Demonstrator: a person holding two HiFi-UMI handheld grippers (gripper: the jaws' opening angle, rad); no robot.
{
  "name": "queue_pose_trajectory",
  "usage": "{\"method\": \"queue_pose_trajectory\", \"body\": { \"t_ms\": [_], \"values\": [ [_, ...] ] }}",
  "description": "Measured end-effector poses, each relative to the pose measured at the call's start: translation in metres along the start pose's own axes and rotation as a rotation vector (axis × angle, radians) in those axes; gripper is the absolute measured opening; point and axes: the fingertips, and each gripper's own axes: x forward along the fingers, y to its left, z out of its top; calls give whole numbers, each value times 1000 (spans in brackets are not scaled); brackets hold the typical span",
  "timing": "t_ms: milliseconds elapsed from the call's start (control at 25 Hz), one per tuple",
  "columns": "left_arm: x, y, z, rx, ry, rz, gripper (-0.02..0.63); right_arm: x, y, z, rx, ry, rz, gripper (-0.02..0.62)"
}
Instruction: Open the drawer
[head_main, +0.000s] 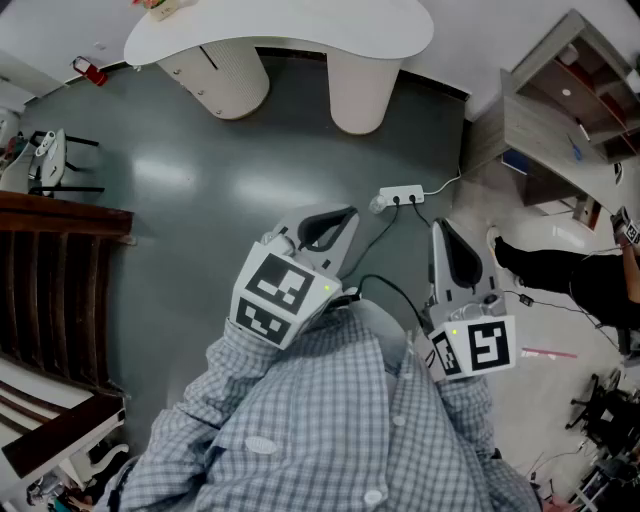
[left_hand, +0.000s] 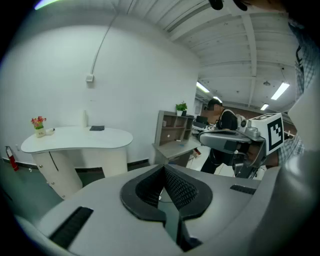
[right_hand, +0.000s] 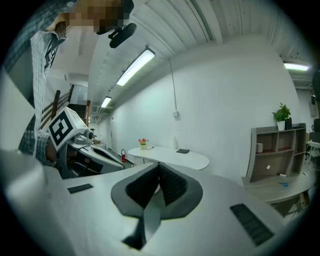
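I cannot make out a drawer front in any view. A wooden desk with a shelf unit (head_main: 545, 120) stands at the far right; it also shows as the shelf unit (left_hand: 172, 131) in the left gripper view and the shelf unit (right_hand: 275, 152) in the right gripper view. My left gripper (head_main: 335, 215) is held in front of the checked shirt, shut, with nothing between its pads (left_hand: 172, 185). My right gripper (head_main: 440, 228) hangs beside it to the right, also shut and empty, its pads (right_hand: 167, 182) meeting. Both point out over the grey floor, well short of the desk.
A white curved table (head_main: 280, 30) on two round pedestals stands straight ahead. A power strip (head_main: 402, 196) with cables lies on the floor. Dark wooden furniture (head_main: 50, 290) stands at the left. A person in black (head_main: 570, 270) is by the desk at the right.
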Motion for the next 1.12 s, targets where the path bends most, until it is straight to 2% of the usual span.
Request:
{"method": "queue_pose_trajectory", "body": {
  "t_ms": [640, 1120],
  "values": [
    [0, 8, 2, -9, 11, 9, 5, 10, -6, 0, 21, 12, -6, 9],
    [8, 55, 13, -16, 28, 21, 5, 60, -11, 5, 39, 25, 6, 9]
  ]
}}
